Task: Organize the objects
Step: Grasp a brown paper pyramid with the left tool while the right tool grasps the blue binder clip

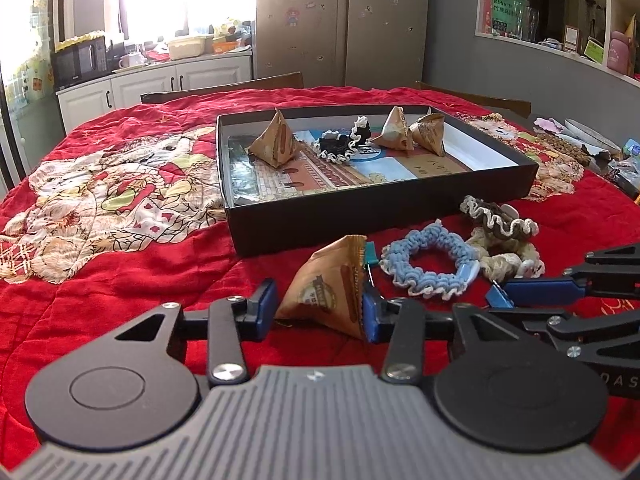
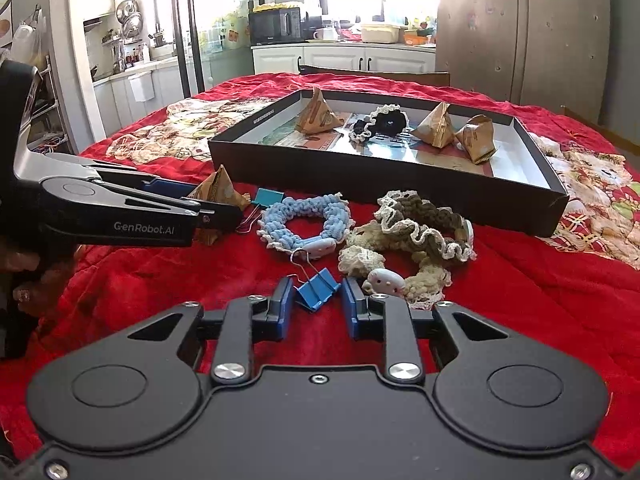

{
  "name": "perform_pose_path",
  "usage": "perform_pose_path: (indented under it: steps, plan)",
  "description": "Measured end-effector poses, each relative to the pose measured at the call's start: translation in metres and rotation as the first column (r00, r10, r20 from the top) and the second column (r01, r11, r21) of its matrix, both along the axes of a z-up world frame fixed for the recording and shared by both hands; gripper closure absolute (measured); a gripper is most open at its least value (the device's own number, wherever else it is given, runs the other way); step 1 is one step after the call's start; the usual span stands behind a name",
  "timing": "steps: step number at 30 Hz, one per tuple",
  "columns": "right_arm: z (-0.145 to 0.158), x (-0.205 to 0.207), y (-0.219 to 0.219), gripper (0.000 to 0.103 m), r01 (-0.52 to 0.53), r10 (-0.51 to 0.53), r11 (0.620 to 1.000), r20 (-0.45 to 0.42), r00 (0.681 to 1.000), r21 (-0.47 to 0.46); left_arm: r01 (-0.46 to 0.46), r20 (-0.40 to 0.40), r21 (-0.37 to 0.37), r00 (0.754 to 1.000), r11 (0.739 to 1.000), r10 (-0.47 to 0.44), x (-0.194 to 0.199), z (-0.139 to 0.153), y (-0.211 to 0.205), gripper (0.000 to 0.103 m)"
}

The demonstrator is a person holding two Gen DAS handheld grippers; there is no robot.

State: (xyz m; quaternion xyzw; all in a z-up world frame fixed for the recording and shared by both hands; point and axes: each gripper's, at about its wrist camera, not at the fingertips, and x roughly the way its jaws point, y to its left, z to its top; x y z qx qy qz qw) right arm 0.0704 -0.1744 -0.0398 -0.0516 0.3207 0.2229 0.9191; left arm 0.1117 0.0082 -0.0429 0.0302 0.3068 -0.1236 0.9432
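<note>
Scrunchies beside "GenRobot.AI" claw

Four pyramid packets (three boxed), four scrunchies, two binder clips.

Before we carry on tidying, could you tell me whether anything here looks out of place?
Nothing looks damaged or spilled. The blue scrunchie, brown scrunchie and cream scrunchie simply lie heaped on the red blanket, outside the box.

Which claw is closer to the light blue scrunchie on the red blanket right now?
Right. The right claw brackets a blue binder clip just in front of the light blue scrunchie. The left claw sits further off, around a brown pyramid packet.
</note>
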Motion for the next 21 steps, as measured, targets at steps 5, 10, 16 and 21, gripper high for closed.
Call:
perform_pose_path:
  steps: [5, 10, 16, 21]
  plan:
    - [0.001, -0.002, 0.000, 0.078, -0.002, 0.002, 1.000, 0.003, 1.000, -0.002, 0.004, 0.000, 0.001, 1.000, 1.000, -0.004, -0.004, 0.003, -0.001, 0.059]
    - [0.001, -0.003, 0.000, 0.078, -0.005, 0.005, 1.000, 0.003, 1.000, 0.000, 0.009, 0.007, -0.008, 1.000, 1.000, -0.009, -0.009, 0.010, -0.001, 0.061]
    - [0.005, -0.008, -0.001, 0.078, -0.019, 0.019, 1.000, 0.009, 1.000, 0.003, 0.012, 0.021, -0.014, 1.000, 1.000, -0.012, -0.015, 0.018, -0.003, 0.063]
    - [0.012, -0.014, -0.001, 0.078, -0.035, 0.035, 0.999, 0.023, 0.999, 0.010, 0.021, 0.024, -0.022, 1.000, 1.000, -0.020, -0.020, 0.026, -0.002, 0.064]
